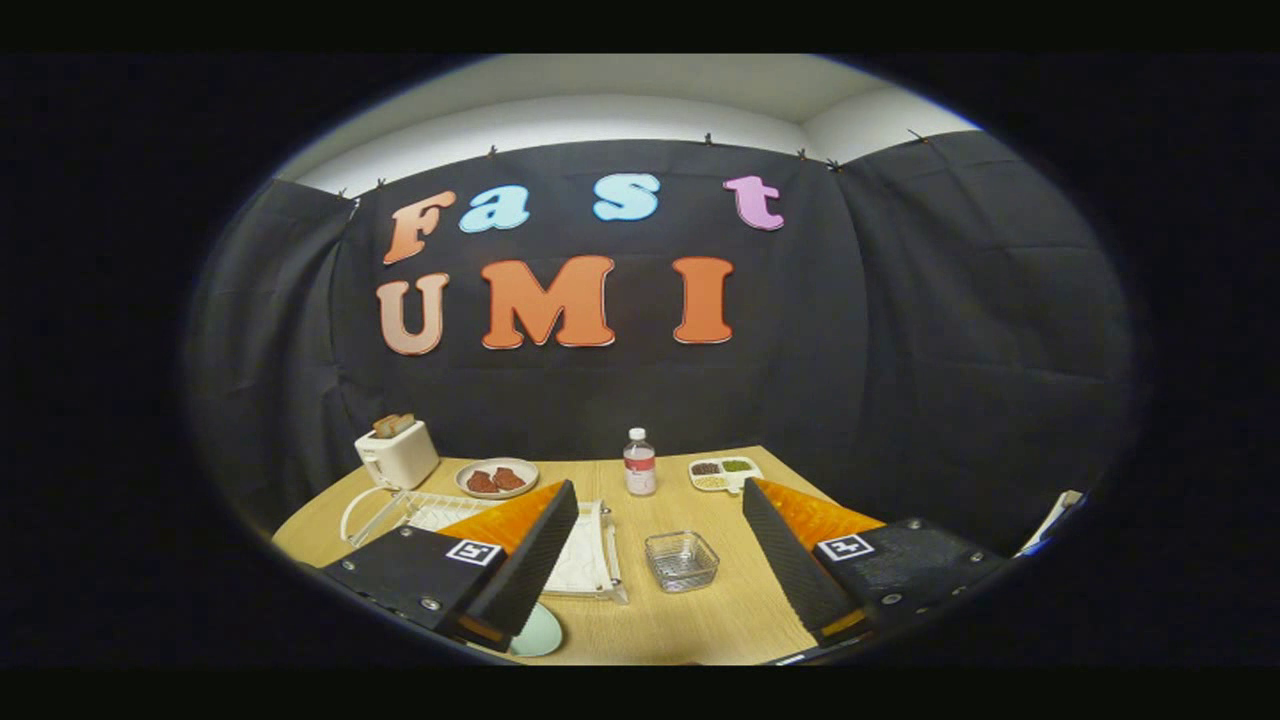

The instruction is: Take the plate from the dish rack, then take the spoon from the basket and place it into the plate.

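Gripper view shows the hand-held gripper spread wide and empty above the surface. A pale green plate lies beside the white dish rack, seemingly already out. No spoon visible in the wire basket; that step remains.

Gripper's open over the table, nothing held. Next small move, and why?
Probably swing left and down toward the dish rack. The gripper hangs open and empty above the table, with the wire basket between its fingers. A pale green plate peeks out under the left finger, near the rack's front end; whether it has left the rack is unclear, so confirm before going for the spoon.
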`<action>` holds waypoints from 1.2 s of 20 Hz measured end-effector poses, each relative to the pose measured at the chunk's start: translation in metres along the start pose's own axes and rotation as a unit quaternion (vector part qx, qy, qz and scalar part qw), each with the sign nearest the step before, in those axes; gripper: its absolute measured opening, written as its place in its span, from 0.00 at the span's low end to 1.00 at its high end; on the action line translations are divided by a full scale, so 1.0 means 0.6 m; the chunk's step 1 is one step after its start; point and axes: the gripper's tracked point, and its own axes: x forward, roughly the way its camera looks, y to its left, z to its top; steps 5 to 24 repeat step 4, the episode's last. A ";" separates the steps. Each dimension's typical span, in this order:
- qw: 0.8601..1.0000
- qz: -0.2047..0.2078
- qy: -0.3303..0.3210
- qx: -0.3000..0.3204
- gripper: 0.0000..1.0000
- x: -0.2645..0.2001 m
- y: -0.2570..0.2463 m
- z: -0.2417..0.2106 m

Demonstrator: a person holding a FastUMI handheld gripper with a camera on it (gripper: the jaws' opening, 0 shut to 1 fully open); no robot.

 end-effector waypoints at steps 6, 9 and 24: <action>1.000 -0.003 -0.008 0.003 0.99 -0.007 0.000 0.008; 1.000 -0.003 -0.008 0.003 0.99 -0.007 0.000 0.008; 1.000 -0.003 -0.008 0.003 0.99 -0.007 0.000 0.008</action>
